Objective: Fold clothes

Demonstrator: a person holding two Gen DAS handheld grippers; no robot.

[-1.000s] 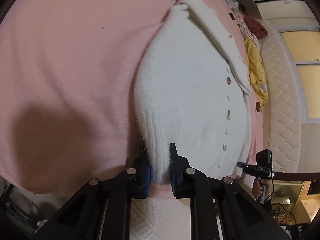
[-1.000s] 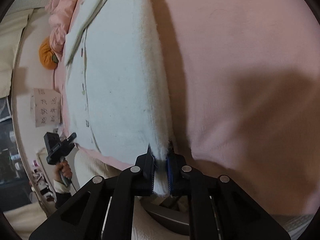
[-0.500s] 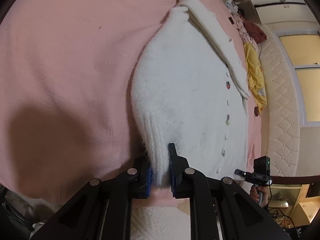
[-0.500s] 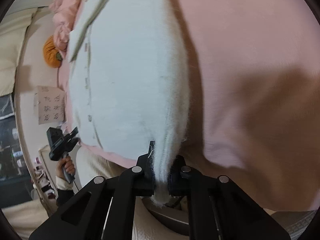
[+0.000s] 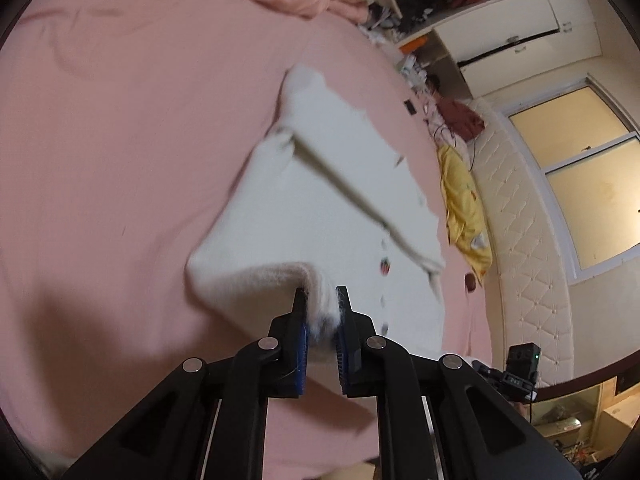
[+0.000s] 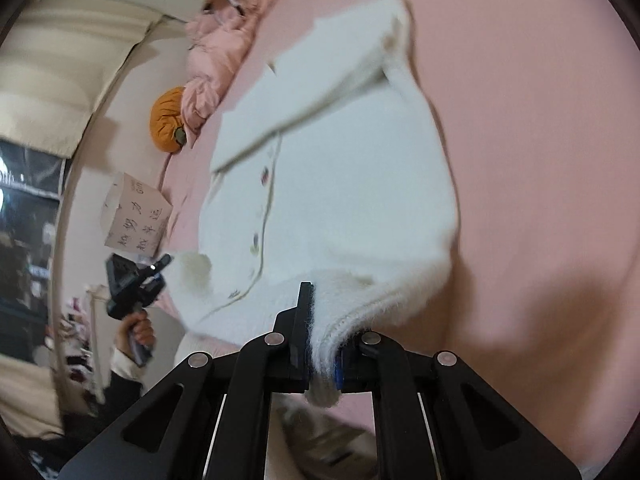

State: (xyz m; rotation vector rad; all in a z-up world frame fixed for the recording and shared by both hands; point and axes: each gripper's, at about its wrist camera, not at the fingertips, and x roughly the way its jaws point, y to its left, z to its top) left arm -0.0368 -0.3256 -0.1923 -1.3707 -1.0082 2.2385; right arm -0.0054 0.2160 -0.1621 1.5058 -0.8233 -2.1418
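A pink bed sheet (image 5: 120,128) fills most of both views, with a white cardigan (image 5: 320,200) spread across it, its near hem raised off the sheet. The left gripper (image 5: 321,312) is clamped on one fluffy hem corner, the right gripper (image 6: 326,344) on the other. An orange pumpkin cushion (image 6: 168,126) lies at the bed's far edge.

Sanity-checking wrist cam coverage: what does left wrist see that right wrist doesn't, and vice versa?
Only left wrist: yellow garment, dark red garment, windows, tufted headboard.
Only right wrist: orange pumpkin cushion, handwritten cardboard box, a hand on the left tongs' handle.
Both: white button cardigan on the pink bedsheet, its hem clamped in each view's own tongs.
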